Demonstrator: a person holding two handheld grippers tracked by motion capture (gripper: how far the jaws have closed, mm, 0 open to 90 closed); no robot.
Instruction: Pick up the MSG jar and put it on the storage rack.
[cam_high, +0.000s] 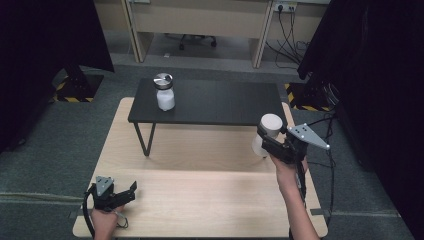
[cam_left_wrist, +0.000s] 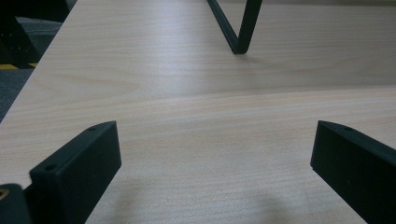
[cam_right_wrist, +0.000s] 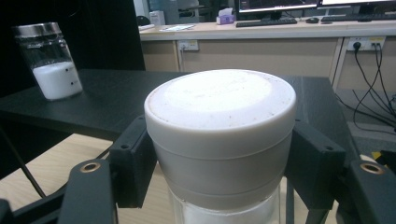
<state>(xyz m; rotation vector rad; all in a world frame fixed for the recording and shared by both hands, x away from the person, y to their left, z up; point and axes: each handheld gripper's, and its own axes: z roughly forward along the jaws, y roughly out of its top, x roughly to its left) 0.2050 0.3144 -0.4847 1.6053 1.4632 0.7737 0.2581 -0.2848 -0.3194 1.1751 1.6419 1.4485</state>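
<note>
Right tool (cam_high: 266, 141) clamps the white-lidded clear jar (cam_high: 267, 131) just under its lid, holding it upright above the pale wooden bench (cam_high: 200, 200), apparently to shelve it, while the left tool (cam_high: 131, 191) rests wide open.

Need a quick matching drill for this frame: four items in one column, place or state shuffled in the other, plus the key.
Items
1. white-lidded jar
2. metal-lidded jar
3. left gripper
4. black shelf

Place or state
A. jaws open, low over the near left of the wooden table
B. standing on the shelf's left end
C. clamped in the right gripper, held off the table
D. standing on thin legs across the far part of the table

Pairs: 1-C, 2-B, 3-A, 4-D
</note>
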